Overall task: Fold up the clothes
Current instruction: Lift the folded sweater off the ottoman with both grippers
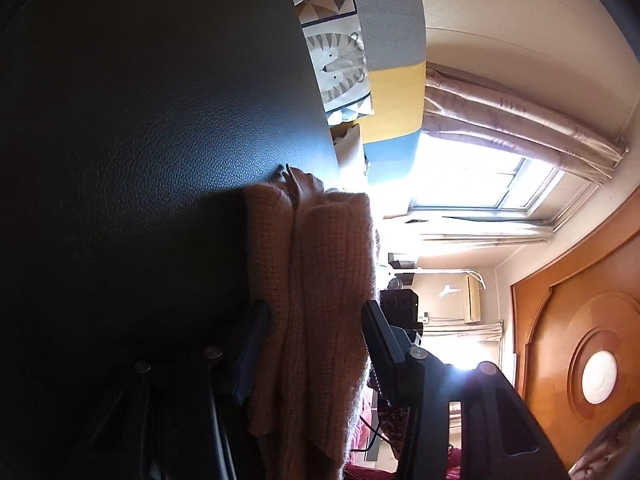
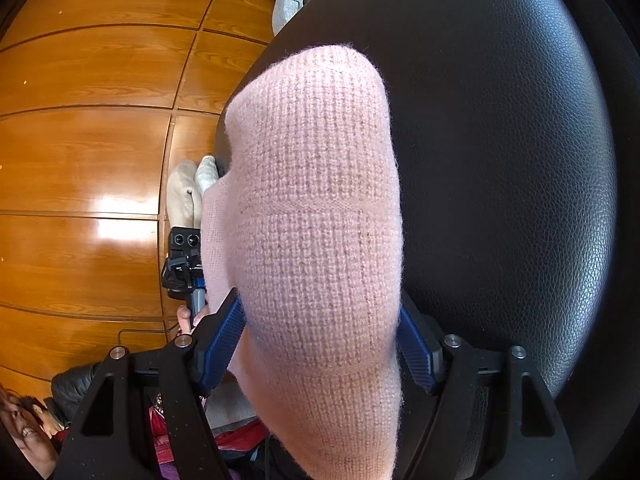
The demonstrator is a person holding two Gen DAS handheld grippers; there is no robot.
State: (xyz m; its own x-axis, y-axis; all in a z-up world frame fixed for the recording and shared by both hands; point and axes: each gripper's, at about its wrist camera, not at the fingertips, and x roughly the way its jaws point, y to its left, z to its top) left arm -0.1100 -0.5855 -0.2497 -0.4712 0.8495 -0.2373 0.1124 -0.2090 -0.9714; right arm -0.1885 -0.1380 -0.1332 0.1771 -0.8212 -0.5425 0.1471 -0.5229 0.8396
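Observation:
A folded pink knit sweater rests against a black leather surface. My left gripper is shut on it: one blue pad presses its left side and the other finger its right side. In the right wrist view the same sweater bulges as a thick bundle over the leather surface. My right gripper is shut on its near end, with blue pads on both sides. The left gripper shows at the bundle's left edge.
A sofa with a tiger-print cushion stands beyond the leather surface's edge, beside a bright window with curtains. A wood floor lies past the surface's rim, with the person's feet on it. A hand holds the left gripper.

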